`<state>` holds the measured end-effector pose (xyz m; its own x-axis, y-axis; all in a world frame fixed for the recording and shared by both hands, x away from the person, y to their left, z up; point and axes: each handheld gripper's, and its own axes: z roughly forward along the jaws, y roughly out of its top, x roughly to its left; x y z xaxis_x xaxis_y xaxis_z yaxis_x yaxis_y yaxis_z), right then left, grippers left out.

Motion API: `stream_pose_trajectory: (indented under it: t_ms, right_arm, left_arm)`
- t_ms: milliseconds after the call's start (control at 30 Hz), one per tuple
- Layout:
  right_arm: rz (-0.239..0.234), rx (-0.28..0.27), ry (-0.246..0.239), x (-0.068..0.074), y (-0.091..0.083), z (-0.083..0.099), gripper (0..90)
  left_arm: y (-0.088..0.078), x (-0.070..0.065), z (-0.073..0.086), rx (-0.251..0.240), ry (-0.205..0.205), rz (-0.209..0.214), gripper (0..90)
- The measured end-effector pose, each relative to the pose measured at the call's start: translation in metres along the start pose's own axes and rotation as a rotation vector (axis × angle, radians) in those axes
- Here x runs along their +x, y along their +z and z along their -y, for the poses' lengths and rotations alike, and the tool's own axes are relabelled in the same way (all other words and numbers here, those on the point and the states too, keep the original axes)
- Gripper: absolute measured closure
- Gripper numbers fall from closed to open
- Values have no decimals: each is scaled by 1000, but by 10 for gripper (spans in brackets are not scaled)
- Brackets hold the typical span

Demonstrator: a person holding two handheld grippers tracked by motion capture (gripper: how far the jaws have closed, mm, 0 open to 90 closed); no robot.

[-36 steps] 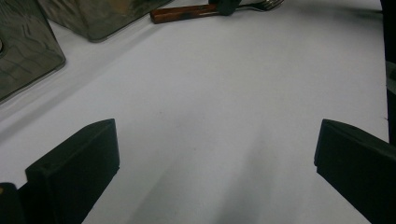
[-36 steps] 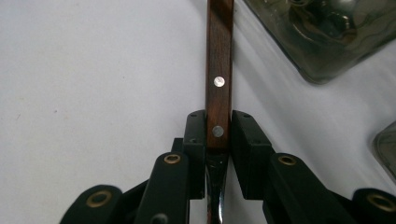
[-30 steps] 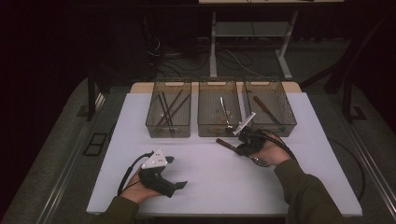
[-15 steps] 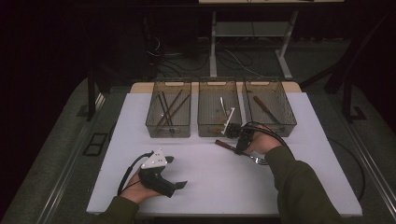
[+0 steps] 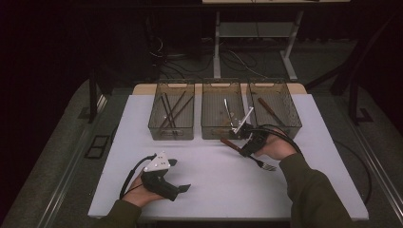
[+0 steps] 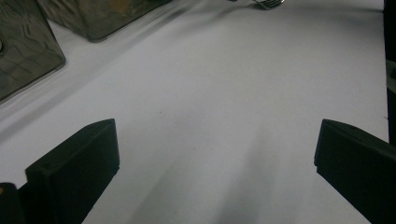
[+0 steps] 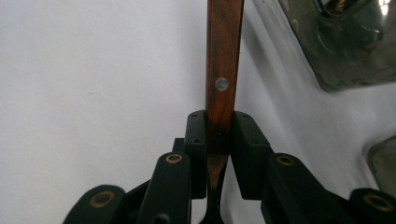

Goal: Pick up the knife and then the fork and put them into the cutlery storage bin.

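Right gripper view shows the wooden-handled metal fork (image 7: 224,60) clenched by its handle in the right gripper (image 7: 219,140), just before three clear plastic bins (image 5: 223,118) holding sorted cutlery; binning remains, and the left gripper (image 5: 178,175) rests released on the white table (image 5: 214,180)

The high view looks forward and down over my side of the worktop (image 5: 209,171). My left claw's (image 6: 210,154) camera skims low across it toward the bins (image 6: 28,51). My right claw's (image 7: 219,135) camera sits close on the fork (image 7: 224,56), whose tines (image 6: 268,3) the left view shares.
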<state>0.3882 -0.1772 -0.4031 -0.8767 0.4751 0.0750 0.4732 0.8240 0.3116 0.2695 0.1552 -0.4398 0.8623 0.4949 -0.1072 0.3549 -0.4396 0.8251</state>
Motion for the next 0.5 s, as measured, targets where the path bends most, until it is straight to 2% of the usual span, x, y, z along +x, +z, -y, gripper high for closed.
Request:
stream_pose_trajectory:
  t_ms: [167, 267, 367, 500]
  right_arm:
    - [-35, -138, 43, -4, -13, 19, 771]
    - [-37, -201, 89, -6, -21, 28, 771]
    - [-40, -275, 114, -9, -28, 39, 771]
    - [-43, -395, 165, -13, -36, 53, 771]
  left_arm:
    - [0, 0, 0, 1, -1, -1, 0]
    - [0, 0, 0, -2, -4, -1, 0]
    - [0, 1, 0, -4, -9, -2, 0]
    - [0, 1, 0, -4, -9, -4, 0]
